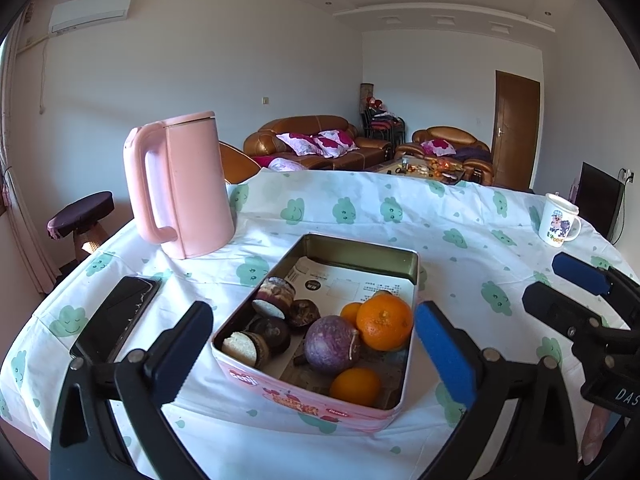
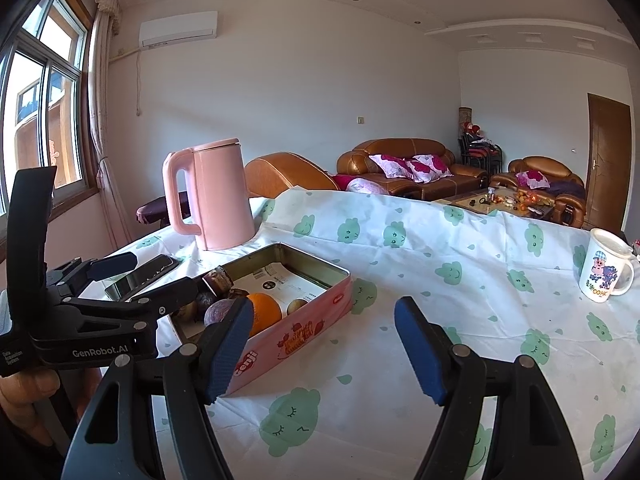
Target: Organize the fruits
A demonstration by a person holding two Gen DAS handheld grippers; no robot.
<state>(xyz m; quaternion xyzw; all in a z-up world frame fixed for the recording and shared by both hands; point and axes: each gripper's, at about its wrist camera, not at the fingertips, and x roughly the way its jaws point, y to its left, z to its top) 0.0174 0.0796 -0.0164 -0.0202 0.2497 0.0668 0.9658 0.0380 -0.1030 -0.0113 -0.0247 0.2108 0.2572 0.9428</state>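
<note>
A pink tin (image 1: 280, 392) lies open on the tablecloth. It holds a big orange (image 1: 384, 322), a smaller orange (image 1: 354, 386), a purple round fruit (image 1: 330, 344) and several dark brown pieces with white flesh (image 1: 256, 344). My left gripper (image 1: 312, 314) is open, its blue pads either side of the tin's near end, with nothing gripped. Seen from the right wrist view, the tin (image 2: 304, 332) shows an orange (image 2: 264, 312) and the purple fruit (image 2: 220, 310). To the tin's right, my right gripper (image 2: 324, 312) hangs open over bare cloth. The left gripper (image 2: 164, 270) hovers at the tin's left end.
A pink kettle (image 1: 184, 188) stands behind the tin on the left, with a black phone (image 1: 116, 316) lying in front of it. A white printed mug (image 2: 606, 268) sits at the far right. The right gripper (image 1: 560, 288) shows at the right edge. The table edge curves close behind.
</note>
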